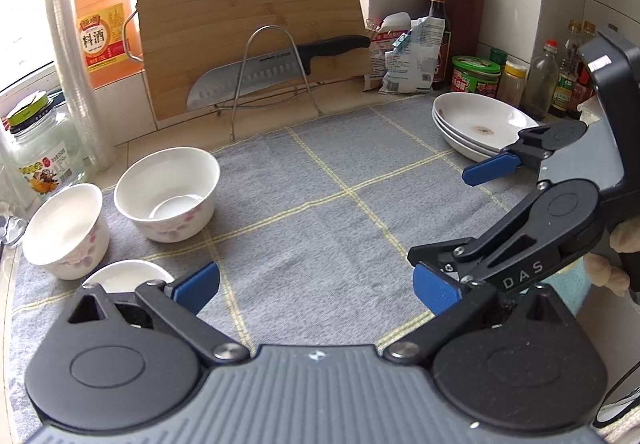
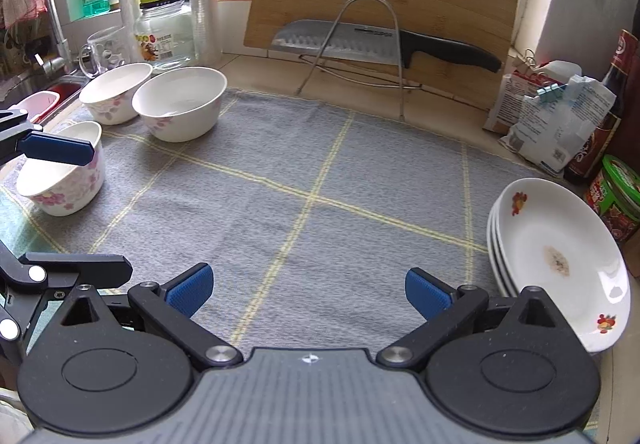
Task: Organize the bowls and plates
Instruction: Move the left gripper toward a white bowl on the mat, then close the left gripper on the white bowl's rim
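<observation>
We hold both grippers spread wide and empty over a grey checked cloth (image 2: 320, 172): left gripper (image 1: 316, 284), right gripper (image 2: 308, 292), whose arm reads "DAS". Three white floral bowls (image 2: 180, 100) sit upright at the cloth's left edge; stacked plates (image 2: 560, 256) at its right edge. The middle lies open. An orange bottle (image 1: 102, 24) reads "料酒".
</observation>
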A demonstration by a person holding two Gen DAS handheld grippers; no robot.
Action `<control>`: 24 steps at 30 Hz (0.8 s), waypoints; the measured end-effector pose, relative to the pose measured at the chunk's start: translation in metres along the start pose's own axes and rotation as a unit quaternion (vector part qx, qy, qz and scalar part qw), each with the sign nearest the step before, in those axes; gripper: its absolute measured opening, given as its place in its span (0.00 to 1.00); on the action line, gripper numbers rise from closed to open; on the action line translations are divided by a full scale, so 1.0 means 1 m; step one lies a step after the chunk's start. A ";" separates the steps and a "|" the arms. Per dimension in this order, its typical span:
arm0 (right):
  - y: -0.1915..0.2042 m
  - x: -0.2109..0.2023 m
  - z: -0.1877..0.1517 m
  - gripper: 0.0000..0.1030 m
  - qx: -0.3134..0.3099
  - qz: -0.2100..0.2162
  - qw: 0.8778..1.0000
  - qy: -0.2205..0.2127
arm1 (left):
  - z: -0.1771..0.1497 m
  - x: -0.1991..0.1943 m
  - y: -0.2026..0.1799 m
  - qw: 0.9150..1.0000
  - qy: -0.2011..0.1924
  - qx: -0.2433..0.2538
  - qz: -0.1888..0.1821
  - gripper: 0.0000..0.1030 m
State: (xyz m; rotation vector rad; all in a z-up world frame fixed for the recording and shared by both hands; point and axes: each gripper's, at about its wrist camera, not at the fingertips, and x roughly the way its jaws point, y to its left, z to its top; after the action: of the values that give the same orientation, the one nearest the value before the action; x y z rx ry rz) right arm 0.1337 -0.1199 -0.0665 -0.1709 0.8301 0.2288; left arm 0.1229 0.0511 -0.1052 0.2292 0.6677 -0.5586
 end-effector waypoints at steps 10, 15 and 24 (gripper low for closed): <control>0.072 0.010 0.013 1.00 -0.048 0.045 0.998 -0.010 | -0.020 -0.019 0.067 0.999 0.010 -0.019 0.042 0.99; 0.103 0.018 0.019 1.00 -0.071 0.077 0.994 -0.014 | -0.023 -0.020 0.101 0.997 0.017 -0.036 0.066 0.99; 0.155 0.035 0.028 1.00 -0.124 0.101 0.987 -0.022 | -0.036 -0.009 0.149 0.994 0.026 -0.073 0.075 0.99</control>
State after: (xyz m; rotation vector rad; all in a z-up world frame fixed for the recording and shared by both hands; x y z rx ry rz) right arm 0.1348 0.0401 -0.0831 -0.3143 0.7727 0.5263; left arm 0.1815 0.1919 -0.1230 0.1564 0.7322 -0.3587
